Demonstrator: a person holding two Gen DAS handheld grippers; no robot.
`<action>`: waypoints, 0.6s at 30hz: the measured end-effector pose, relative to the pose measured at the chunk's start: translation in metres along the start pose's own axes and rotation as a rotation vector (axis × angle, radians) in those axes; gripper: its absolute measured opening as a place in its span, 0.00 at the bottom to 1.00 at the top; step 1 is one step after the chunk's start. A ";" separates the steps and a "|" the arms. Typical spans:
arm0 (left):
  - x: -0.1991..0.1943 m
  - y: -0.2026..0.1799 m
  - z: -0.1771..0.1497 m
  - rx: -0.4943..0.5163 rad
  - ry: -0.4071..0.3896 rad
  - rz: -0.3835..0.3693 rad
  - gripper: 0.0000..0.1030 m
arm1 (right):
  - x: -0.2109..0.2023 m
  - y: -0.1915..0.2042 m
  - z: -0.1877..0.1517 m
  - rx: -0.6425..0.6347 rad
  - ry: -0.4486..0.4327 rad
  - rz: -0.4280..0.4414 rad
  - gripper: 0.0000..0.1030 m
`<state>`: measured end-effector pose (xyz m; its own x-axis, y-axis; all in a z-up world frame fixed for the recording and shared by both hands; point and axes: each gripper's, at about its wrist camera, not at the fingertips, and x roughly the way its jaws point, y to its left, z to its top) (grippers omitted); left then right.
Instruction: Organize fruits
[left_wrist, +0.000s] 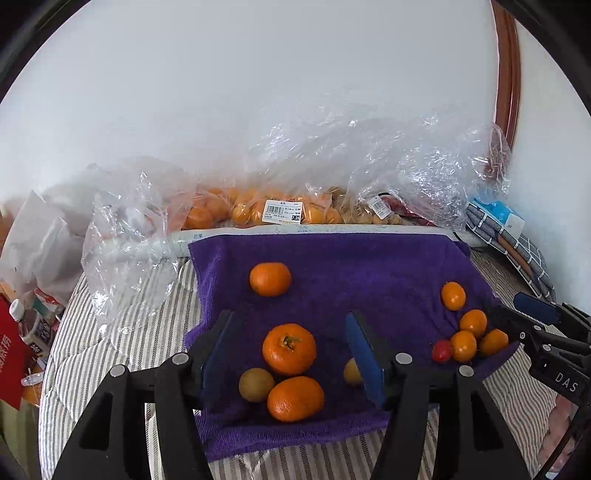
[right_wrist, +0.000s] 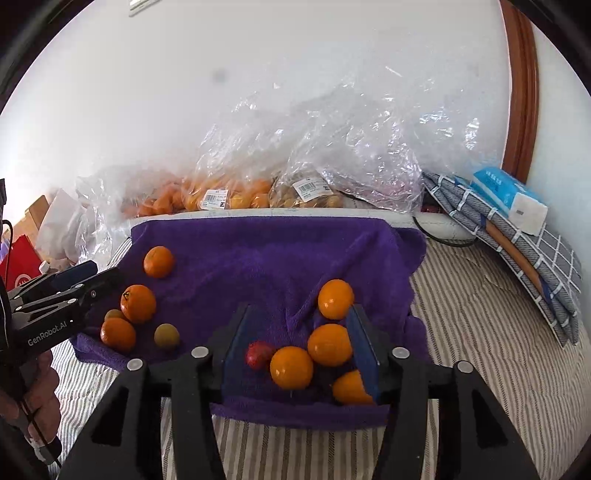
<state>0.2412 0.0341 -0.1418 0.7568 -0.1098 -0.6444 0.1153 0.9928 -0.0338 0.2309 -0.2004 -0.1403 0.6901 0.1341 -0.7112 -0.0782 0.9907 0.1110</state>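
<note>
A purple towel (left_wrist: 362, 269) (right_wrist: 258, 251) lies on a striped bed. On its left side lie three mandarins (left_wrist: 289, 348) (right_wrist: 137, 302) and two small yellow-brown fruits (left_wrist: 256, 384) (right_wrist: 166, 335). On its right side lie several small oranges (left_wrist: 463, 345) (right_wrist: 291, 367) and a red strawberry (left_wrist: 442, 350) (right_wrist: 258, 353). My left gripper (left_wrist: 291, 354) (right_wrist: 85, 280) is open, its jaws either side of the stemmed mandarin. My right gripper (right_wrist: 299, 350) (left_wrist: 524, 314) is open over the small oranges and strawberry.
Clear plastic bags of oranges (left_wrist: 251, 210) (right_wrist: 221, 195) and brown fruit (left_wrist: 369, 214) lie behind the towel against a white wall. Folded checked cloth (right_wrist: 517, 251) and a blue tissue pack (right_wrist: 509, 199) are at the right. Bottles and a red bag (left_wrist: 11, 350) stand left.
</note>
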 end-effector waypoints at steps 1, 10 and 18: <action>-0.007 0.000 -0.002 -0.009 0.000 0.001 0.61 | -0.009 0.000 -0.001 0.001 0.003 -0.009 0.55; -0.084 -0.016 -0.028 -0.029 0.002 0.007 0.80 | -0.101 -0.005 -0.025 0.024 -0.005 -0.080 0.57; -0.154 -0.032 -0.049 -0.037 -0.029 0.021 0.89 | -0.177 -0.014 -0.047 0.065 -0.037 -0.075 0.71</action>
<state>0.0893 0.0219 -0.0787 0.7770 -0.0898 -0.6231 0.0758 0.9959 -0.0490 0.0765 -0.2372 -0.0484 0.7184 0.0580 -0.6932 0.0205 0.9943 0.1045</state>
